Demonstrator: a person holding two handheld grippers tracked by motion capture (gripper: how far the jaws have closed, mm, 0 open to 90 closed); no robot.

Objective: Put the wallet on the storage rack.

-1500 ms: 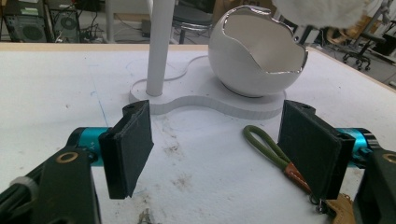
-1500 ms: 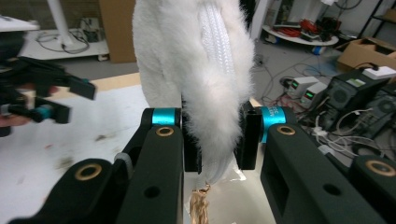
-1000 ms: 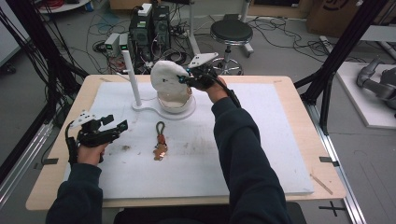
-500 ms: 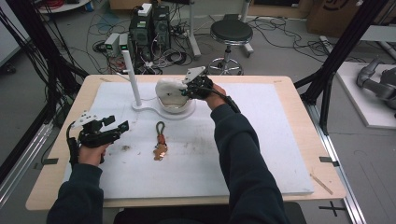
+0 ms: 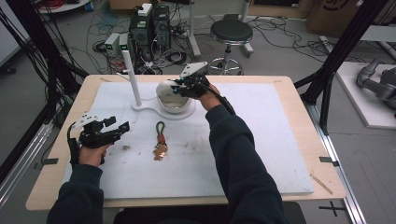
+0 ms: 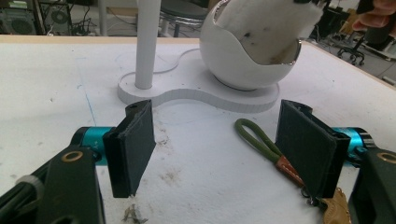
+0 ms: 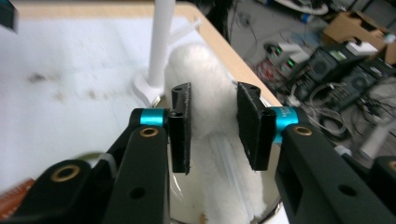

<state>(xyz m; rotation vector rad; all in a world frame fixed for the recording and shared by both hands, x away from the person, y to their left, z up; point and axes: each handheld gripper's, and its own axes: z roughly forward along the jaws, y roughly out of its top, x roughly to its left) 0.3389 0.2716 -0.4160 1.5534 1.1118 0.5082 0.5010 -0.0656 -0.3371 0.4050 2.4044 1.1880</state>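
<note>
Two grippers: right gripper [image 7: 212, 128] fingers just opening around fluffy pouch [image 7: 210, 93]; left gripper [image 6: 224, 149] fingers apart.

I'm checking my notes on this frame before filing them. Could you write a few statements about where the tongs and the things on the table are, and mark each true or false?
1. The right tongs are over the white bowl with a white fluffy pouch between their jaws. True; the jaws have just been opening.
2. The left tongs are shut on the keychain. False: their jaws stand open and bare, the keychain lying on the mat beside them.
3. The bowl sits on a white base that also carries an upright white post. True.
4. The keychain hangs from the post. False: it lies flat on the white mat.
5. The pouch lies flat on the mat. False: it sits in the bowl.
</note>
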